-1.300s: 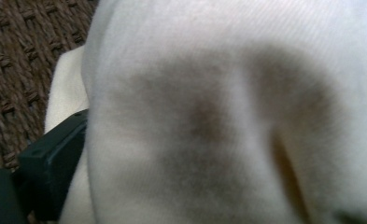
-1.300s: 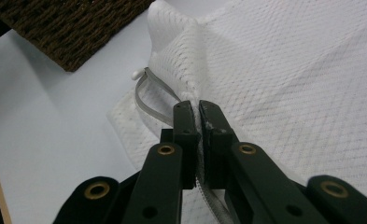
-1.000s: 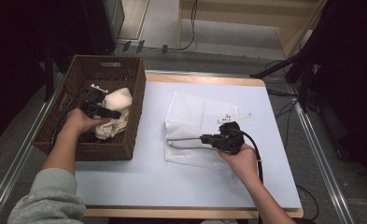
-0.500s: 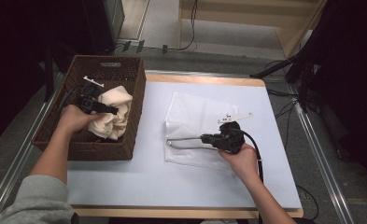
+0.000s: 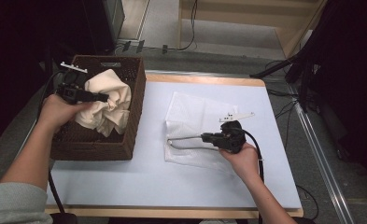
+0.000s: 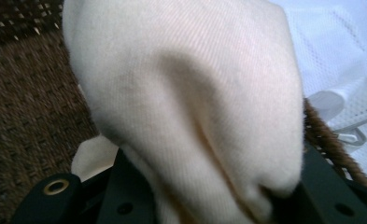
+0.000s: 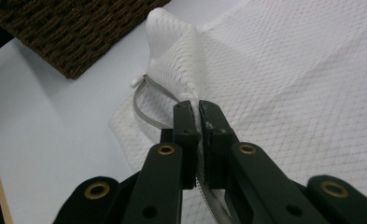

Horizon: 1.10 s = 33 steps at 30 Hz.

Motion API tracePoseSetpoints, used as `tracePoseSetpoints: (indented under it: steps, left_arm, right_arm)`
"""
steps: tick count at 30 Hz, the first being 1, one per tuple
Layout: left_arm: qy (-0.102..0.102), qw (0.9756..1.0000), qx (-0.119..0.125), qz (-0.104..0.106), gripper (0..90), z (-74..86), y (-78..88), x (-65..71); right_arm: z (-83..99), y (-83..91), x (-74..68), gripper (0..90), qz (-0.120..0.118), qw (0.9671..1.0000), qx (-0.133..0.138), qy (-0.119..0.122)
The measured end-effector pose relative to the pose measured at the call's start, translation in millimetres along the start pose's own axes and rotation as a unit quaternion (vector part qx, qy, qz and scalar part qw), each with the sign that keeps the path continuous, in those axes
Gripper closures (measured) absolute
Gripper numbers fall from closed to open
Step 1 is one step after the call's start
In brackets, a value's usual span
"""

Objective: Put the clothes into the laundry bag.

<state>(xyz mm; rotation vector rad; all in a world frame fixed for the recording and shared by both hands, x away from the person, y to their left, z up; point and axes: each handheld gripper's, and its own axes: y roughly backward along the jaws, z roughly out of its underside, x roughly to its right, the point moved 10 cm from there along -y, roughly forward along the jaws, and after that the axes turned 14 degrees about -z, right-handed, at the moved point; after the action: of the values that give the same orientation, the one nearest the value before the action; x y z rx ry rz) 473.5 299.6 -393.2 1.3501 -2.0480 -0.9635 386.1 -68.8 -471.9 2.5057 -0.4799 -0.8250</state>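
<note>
A crumpled cream cloth (image 5: 110, 105) rises out of the brown wicker basket (image 5: 135, 116) at the table's left. My left gripper (image 5: 102, 98) has just been closing its jaws on the cloth and now holds a bunch of it. In the left gripper view the cloth (image 6: 186, 84) bulges up between the black jaws of the left gripper (image 6: 218, 196). A white mesh bag (image 5: 195, 112) lies flat mid-table. My right gripper (image 5: 204, 137) is shut on the bag's edge. In the right gripper view the right gripper (image 7: 199, 109) pinches a raised fold of mesh bag (image 7: 288, 93) beside a grey loop (image 7: 141, 105).
The pale table top (image 5: 148, 177) has wooden strips along its near and far edges. The basket's wall (image 7: 74, 32) stands just left of the bag. Cables trail across the floor beyond the table, and dark equipment stands at the right.
The left hand has lifted, pulling the cream cloth up out of the basket. The right hand and the mesh bag have stayed put.
</note>
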Motion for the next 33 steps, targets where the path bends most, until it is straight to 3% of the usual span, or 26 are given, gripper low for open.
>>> tracePoseSetpoints:
  steps: [7,11,16,24,31,33]
  left_arm:
    - [-0.019,0.9997,0.017,0.005,63.0,-11.9,31.8,2.4]
    - [-0.045,0.9987,0.022,0.012,63.1,-16.5,51.3,7.9]
    - [-0.077,0.9956,0.035,0.042,63.1,-24.2,78.6,26.0]
    - [-0.097,0.9915,0.041,0.076,63.1,-35.7,110.2,52.3]
    - [-0.125,0.9856,0.058,0.098,63.0,-44.8,136.4,88.7]
    - [-0.136,0.9827,0.065,0.108,63.0,-47.7,142.6,101.5]
  right_arm:
    - [-3.3,-0.5,-0.1,87.2,-0.002,1.0,0.002,0.0]
    - [-5.1,0.2,0.8,87.2,-0.004,1.0,0.005,0.0]
    - [-6.2,1.0,0.4,87.2,-0.005,1.0,0.005,0.0]
    - [-11.1,2.9,-0.5,87.2,-0.01,0.9999,0.01,0.002]
    - [-15.9,5.8,-1.1,87.3,-0.013,0.9998,0.015,0.002]
    - [-16.9,6.6,-0.6,87.3,-0.013,0.9998,0.015,0.001]
